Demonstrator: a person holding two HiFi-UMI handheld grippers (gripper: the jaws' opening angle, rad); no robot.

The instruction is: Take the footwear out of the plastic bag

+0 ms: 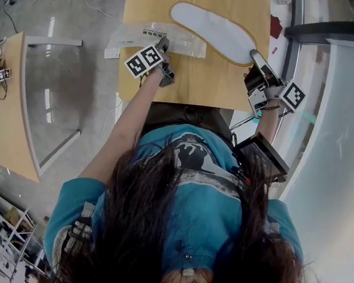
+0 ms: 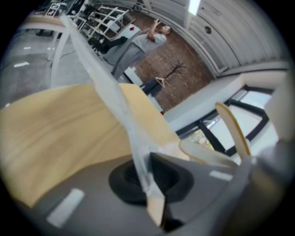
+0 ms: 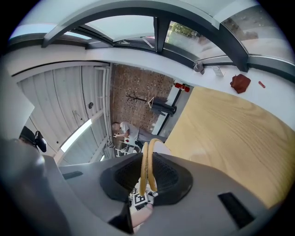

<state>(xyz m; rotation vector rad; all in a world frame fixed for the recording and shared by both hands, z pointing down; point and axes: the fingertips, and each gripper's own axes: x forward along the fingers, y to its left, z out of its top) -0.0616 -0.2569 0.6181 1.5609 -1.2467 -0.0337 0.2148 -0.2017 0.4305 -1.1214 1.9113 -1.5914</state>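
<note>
At the left edge of the light wooden table (image 1: pixel 188 83), my left gripper (image 1: pixel 162 45) is clamped tight on a clear, flat plastic bag with printed labelling (image 1: pixel 152 36). In the left gripper view the jaws are pressed together with the film of the bag (image 2: pixel 110 92) pinched between them. From there the film stretches away over the table top (image 2: pixel 55 129). Seen from my head camera, the bag runs along the table's far left part, and one end overhangs that edge.

Toward the middle of the table, the white foam insole with a tan rim (image 1: pixel 211 30) is outside the bag. It runs slantwise from beside the bag's right end to the table's right edge.

There my right gripper (image 1: pixel 258 57) grips the insole's near end. In the right gripper view the jaws are closed on two thin tan edges side by side (image 3: pixel 147 163), so it looks like a stacked pair. Beyond the table's far right corner, a small dark red object (image 3: pixel 240 83) lies on the pale window ledge.
</note>
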